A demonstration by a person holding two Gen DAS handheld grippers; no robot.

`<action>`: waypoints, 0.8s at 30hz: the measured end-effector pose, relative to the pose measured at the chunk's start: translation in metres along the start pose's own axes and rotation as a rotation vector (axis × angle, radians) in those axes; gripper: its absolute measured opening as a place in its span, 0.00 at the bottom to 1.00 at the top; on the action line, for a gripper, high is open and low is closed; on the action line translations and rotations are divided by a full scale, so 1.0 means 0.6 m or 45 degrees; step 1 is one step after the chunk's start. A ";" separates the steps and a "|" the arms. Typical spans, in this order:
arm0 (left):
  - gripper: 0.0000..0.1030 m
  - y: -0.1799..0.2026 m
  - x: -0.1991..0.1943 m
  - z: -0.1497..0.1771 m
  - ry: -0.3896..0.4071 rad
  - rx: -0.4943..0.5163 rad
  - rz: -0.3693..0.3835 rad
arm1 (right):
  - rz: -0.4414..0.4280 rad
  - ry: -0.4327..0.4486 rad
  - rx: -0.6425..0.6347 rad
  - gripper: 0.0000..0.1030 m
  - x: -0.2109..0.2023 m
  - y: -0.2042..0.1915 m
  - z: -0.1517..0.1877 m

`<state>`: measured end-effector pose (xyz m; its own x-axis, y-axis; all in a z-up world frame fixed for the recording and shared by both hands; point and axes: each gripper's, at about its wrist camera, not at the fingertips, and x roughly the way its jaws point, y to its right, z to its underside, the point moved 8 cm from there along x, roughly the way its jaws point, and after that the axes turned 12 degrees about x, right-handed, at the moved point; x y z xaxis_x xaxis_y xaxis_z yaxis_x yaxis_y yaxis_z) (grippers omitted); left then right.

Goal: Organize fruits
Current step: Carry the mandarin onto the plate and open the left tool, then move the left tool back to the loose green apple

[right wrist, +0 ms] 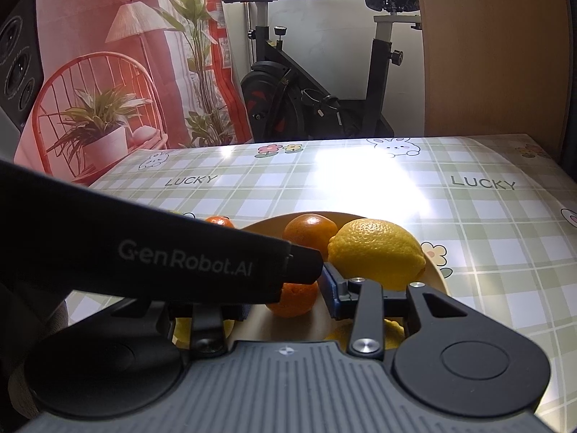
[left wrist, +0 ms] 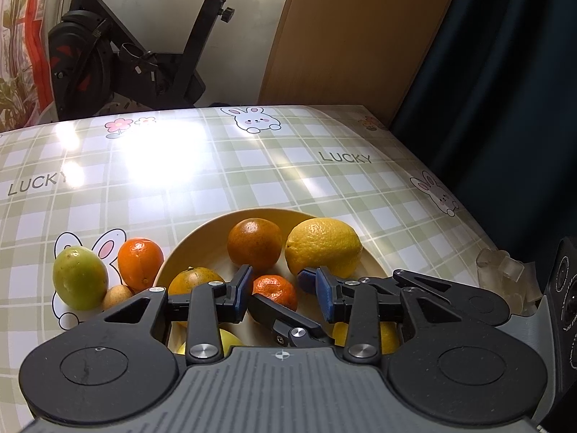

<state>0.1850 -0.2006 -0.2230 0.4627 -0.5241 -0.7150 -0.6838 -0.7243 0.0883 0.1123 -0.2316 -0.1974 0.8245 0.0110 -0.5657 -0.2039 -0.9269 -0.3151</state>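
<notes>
A tan bowl (left wrist: 191, 249) on the checked tablecloth holds a dark orange (left wrist: 254, 245), a big lemon (left wrist: 322, 247), a greenish orange (left wrist: 194, 281), a small mandarin (left wrist: 276, 290) and yellow fruit half hidden under my fingers. On the cloth left of the bowl lie a green fruit (left wrist: 79, 278), an orange (left wrist: 140, 263) and a small tan fruit (left wrist: 117, 296). My left gripper (left wrist: 283, 292) hangs open over the mandarin. My right gripper (right wrist: 286, 301) is open too, around the same mandarin (right wrist: 292, 299). The left gripper's black body (right wrist: 180, 263) hides its left finger. The lemon (right wrist: 375, 252) sits just beyond.
A clear plastic object (left wrist: 501, 274) sits at the table's right edge. Behind the table stand an exercise bike (left wrist: 144, 57), a wooden panel (left wrist: 360, 36) and a dark curtain (left wrist: 505, 90). Bare cloth (left wrist: 252, 166) stretches beyond the bowl.
</notes>
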 end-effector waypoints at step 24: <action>0.42 -0.044 -0.115 0.019 0.179 0.004 -0.175 | -0.046 0.095 -0.051 0.40 -0.047 -0.039 0.006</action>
<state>0.1646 -0.1399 -0.1839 0.6261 -0.4778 -0.6162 -0.6102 -0.7922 -0.0057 0.0920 -0.2088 -0.1769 0.8684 0.0180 -0.4956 -0.1533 -0.9407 -0.3027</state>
